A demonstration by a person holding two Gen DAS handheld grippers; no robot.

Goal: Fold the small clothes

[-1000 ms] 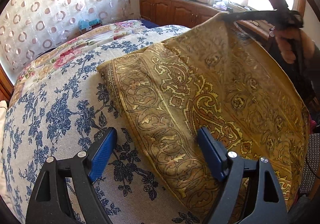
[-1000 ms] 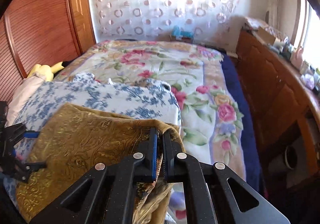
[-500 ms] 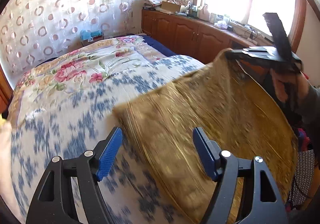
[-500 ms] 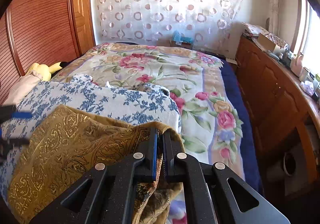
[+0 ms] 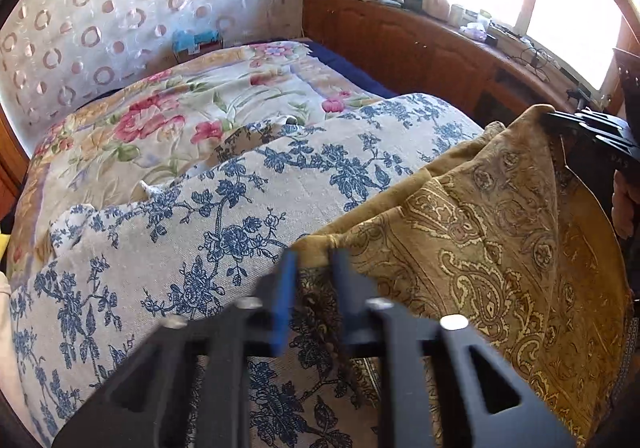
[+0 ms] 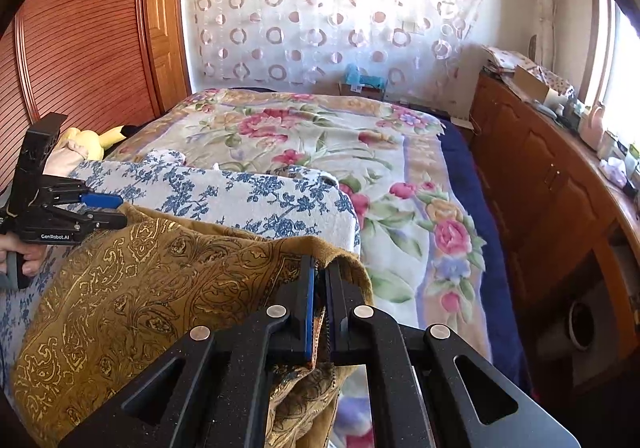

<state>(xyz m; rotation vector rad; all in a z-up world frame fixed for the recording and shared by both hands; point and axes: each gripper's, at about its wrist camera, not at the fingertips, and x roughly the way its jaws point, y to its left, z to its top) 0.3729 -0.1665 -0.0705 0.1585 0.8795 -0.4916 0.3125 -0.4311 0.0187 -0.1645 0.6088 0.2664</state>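
Note:
A gold paisley cloth lies at the near edge of the bed, over a blue floral sheet. My left gripper is shut on one corner of the cloth. My right gripper is shut on the other corner of the cloth and holds it raised. In the left wrist view the right gripper shows at the far right, gripping the cloth's upper corner. In the right wrist view the left gripper shows at the left edge, closed on the cloth's far corner. The cloth sags between the two grippers.
A floral bedspread covers the bed beyond the blue floral sheet. A wooden cabinet with clutter on top runs along the right under the window. A wooden wardrobe stands at left. A yellow plush toy lies by the pillow.
My left gripper was open over the cloth; it has moved to the cloth's corner and closed on it. My right gripper kept its hold on the other corner.

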